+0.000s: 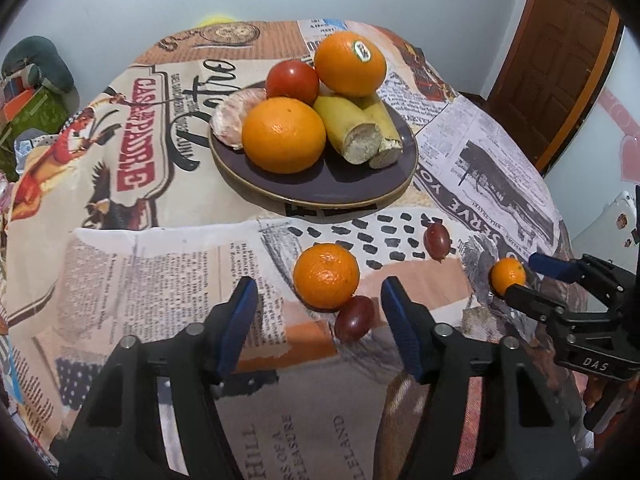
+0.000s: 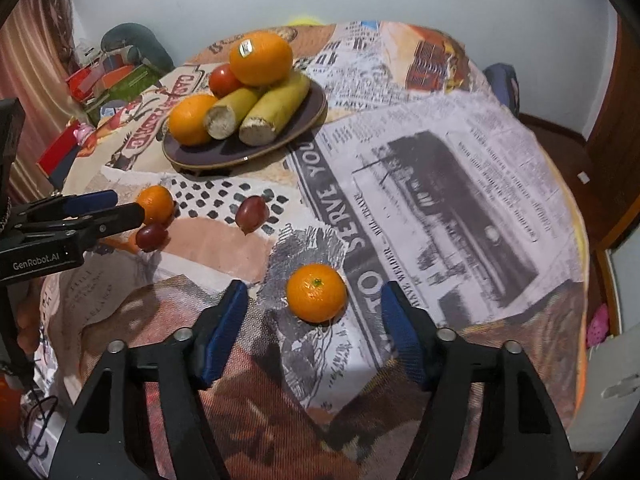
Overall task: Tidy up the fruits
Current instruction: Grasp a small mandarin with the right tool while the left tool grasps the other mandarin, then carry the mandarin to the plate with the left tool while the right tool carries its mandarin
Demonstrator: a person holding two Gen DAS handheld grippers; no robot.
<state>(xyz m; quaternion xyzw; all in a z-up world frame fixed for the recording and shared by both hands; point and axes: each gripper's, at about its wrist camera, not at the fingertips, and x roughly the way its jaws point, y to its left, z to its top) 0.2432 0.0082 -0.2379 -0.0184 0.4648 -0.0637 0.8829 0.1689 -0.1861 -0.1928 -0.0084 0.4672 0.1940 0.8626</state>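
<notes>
A dark plate (image 1: pixel 352 188) (image 2: pixel 188 156) holds two oranges (image 1: pixel 284 134) (image 1: pixel 350 63), a tomato (image 1: pixel 292 80), two cut bananas (image 1: pixel 348 128) and a peeled citrus (image 1: pixel 230 120). My left gripper (image 1: pixel 320 316) is open, with a mandarin (image 1: pixel 326 276) and a red grape (image 1: pixel 354 318) just ahead between its fingers. Another grape (image 1: pixel 437 240) lies further right. My right gripper (image 2: pixel 312 320) is open around a second mandarin (image 2: pixel 316 298), which also shows in the left wrist view (image 1: pixel 507 276). It is not touching it.
The round table wears a newspaper-print cloth (image 2: pixel 440 184). Boxes and clutter (image 2: pixel 108 76) sit off the table's left. A wooden door (image 1: pixel 556 60) stands at the right. A white chair (image 2: pixel 608 384) is near the table's right edge.
</notes>
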